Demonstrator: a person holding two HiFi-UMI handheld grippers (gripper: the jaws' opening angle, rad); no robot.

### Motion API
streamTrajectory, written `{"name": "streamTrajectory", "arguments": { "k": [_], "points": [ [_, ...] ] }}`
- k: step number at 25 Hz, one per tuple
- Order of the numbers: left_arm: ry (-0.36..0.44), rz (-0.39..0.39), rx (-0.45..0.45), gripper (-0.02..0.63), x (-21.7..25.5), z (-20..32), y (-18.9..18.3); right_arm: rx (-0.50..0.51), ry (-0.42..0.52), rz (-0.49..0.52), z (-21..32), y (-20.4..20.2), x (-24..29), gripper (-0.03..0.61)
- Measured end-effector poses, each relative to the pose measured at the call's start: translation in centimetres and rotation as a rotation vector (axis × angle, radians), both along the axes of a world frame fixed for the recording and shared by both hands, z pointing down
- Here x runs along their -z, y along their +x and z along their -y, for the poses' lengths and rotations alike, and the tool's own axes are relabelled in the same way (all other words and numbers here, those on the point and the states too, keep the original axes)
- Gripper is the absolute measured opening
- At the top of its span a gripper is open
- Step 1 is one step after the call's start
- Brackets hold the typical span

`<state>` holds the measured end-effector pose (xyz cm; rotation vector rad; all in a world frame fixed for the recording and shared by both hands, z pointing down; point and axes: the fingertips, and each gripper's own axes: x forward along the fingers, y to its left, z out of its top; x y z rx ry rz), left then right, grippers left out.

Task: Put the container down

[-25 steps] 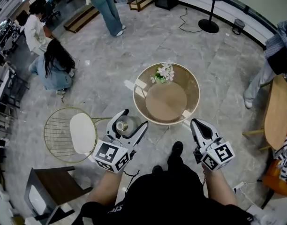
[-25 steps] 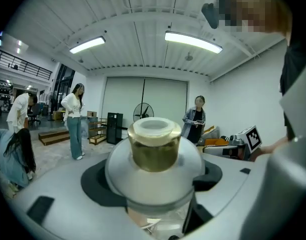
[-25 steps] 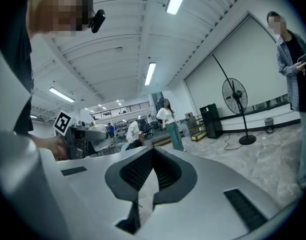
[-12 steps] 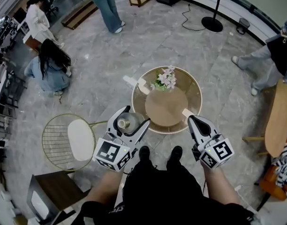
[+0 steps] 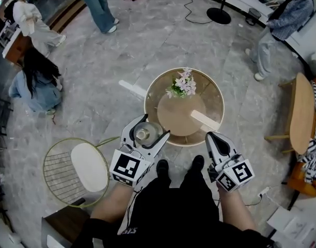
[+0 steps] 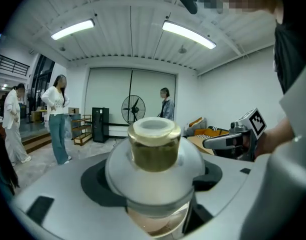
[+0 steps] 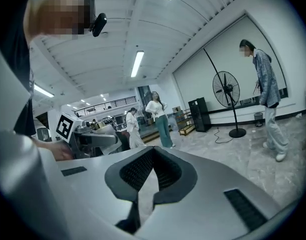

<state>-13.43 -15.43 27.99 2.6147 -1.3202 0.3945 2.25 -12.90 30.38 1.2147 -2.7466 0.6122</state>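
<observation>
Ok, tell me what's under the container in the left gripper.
The container, clamped in the left gripper, hangs at the near-left rim of the round table, with grey floor beside it. Straight beneath is hidden by container and jaws.

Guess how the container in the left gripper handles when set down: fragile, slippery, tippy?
Probably fragile and slick: the container looks like clear glass with a domed lid. The left gripper is shut on its rounded body, so it may slip if squeezed unevenly. Lid could be loose; keep it upright.
</observation>
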Motion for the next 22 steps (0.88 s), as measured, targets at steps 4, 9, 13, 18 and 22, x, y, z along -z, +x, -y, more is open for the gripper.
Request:
{"name": "streamTrajectory", "arguments": {
  "k": [4,9,13,18,22],
  "points": [
    [-0.033,0.010,-0.030,0.334,-2.7,1.0,-1.4,-0.027,-0.046,-0.005,-0.7,-1.6,-2.6,0.014],
    [-0.073,0.002,-0.040,0.333,-6.7,3.4,-1.4,-0.040,-0.099,-0.026,0.5,-1.5,-7.1,0.014],
    [-0.083,-0.003,-0.052,0.333,-9.7,5.4,0.0,-0.025,-0.122,-0.046,2.2,-0.9,-11.0,0.014],
    [-0.086,0.000,-0.067,0.334,-14.4,8.1,1.4,-0.028,-0.125,-0.046,5.5,-0.4,-15.5,0.014],
    [-0.112,-0.008,-0.070,0.334,-18.9,9.0,1.9,-0.037,-0.124,-0.058,7.2,-0.1,-18.4,0.014]
  ]
}}
